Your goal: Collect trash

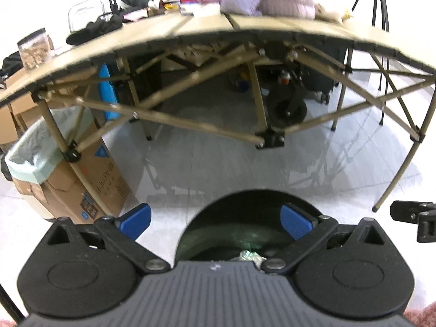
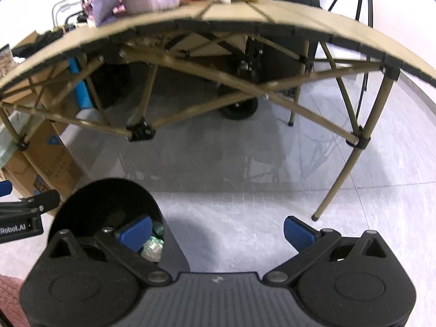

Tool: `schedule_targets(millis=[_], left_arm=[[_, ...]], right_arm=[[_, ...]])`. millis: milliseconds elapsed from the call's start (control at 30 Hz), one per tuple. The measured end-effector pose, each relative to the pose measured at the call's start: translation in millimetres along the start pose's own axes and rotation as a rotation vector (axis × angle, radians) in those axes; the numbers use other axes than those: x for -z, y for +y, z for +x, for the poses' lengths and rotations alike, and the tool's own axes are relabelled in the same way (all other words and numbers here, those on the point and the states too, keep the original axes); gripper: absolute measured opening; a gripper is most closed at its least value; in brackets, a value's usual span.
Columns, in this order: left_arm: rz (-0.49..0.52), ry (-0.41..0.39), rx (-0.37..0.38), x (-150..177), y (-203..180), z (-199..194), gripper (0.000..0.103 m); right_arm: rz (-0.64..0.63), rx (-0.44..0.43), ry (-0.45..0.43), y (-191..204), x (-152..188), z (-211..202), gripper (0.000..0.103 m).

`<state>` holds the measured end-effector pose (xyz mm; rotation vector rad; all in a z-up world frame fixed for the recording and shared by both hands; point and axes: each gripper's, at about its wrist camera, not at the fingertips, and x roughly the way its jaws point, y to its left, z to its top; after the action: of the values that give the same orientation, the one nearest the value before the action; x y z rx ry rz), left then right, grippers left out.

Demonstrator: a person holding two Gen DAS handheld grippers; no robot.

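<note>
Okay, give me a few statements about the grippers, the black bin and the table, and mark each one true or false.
1. Both the left gripper and the right gripper are open. True.
2. The black bin is empty. False: crumpled trash lies inside it.
3. The folding table holds clothes and clutter. True.
4. The lined cardboard box stands on the table. False: it stands on the floor beside a table leg.

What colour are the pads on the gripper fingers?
Blue. The pads on the left gripper show best in the left wrist view.
</note>
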<state>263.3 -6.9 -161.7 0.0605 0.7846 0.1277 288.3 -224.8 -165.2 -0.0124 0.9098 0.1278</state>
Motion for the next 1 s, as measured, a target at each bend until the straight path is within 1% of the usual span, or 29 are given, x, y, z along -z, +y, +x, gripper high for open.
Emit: schedule_targets(millis=[167, 367, 500, 600, 700, 1000], left_arm=[[-0.015, -0.086, -0.011, -10.4, 12.1, -22.3, 0.103], [-0.021, -0.172, -0.021, -20.1, 19.1, -43.4, 0.103], [-0.015, -0.219, -0.028, -23.9, 20.4, -54.1, 0.103], [-0.016, -0.249, -0.027, -28.1, 22.9, -61.8, 0.103], [-0.028, -0.268, -0.009, -33.3, 26.7, -68.1, 0.103], [-0.039, -0.354, 0.007, -58.3, 29.0, -83.7, 0.103]], right_arm=[[0.008, -0.036, -0.068, -1.3, -5.3, -18.0, 0.103], [0.006, -0.076, -0.232, -3.0, -12.7, -50.7, 0.103], [0.008, -0.102, -0.304, -4.0, -18.1, -64.9, 0.103], [0.007, -0.117, -0.346, -5.0, -21.7, -73.9, 0.103], [0.002, -0.132, -0.377, -4.0, -26.7, -81.2, 0.103], [-0.028, -0.157, -0.489, 2.5, -56.0, -103.1, 0.103]])
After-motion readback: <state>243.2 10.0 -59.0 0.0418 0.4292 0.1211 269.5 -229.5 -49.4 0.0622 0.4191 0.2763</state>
